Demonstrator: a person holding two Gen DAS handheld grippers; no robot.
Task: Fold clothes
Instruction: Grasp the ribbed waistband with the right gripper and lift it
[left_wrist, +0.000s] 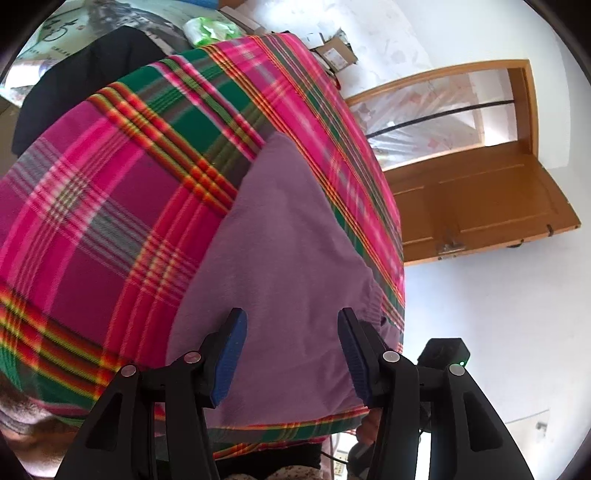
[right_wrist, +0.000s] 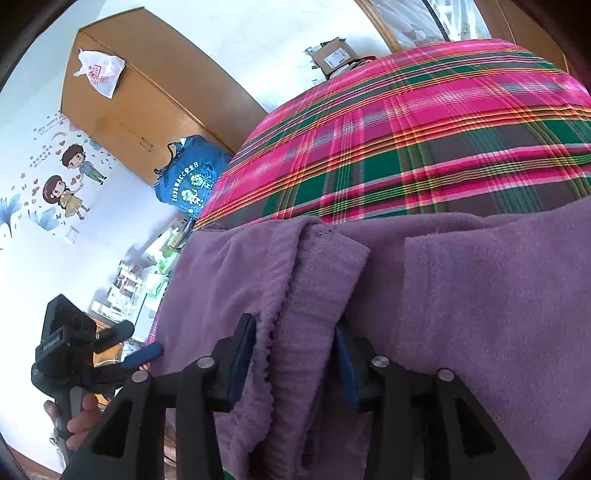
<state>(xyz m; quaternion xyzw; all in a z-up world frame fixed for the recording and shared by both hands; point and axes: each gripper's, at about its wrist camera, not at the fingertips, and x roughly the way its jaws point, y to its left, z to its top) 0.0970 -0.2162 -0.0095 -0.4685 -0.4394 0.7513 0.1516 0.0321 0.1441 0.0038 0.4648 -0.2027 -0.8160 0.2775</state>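
With the left gripper (left_wrist: 291, 354) open above the purple garment (left_wrist: 280, 236) and the right gripper (right_wrist: 295, 354) straddling its bunched waistband (right_wrist: 303, 332) unclamped, a shallow bite could let layers slip.

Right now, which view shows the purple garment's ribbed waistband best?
Right wrist view: the ribbed waistband runs up between the right hand-held gripper's fingers. The left wrist view shows only its gathered edge beside smooth purple fabric.

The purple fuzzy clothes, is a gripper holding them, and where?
The right gripper has the purple fleece garment's ribbed waistband edge between its fingers; a firm pinch cannot be told. The left gripper holds nothing.
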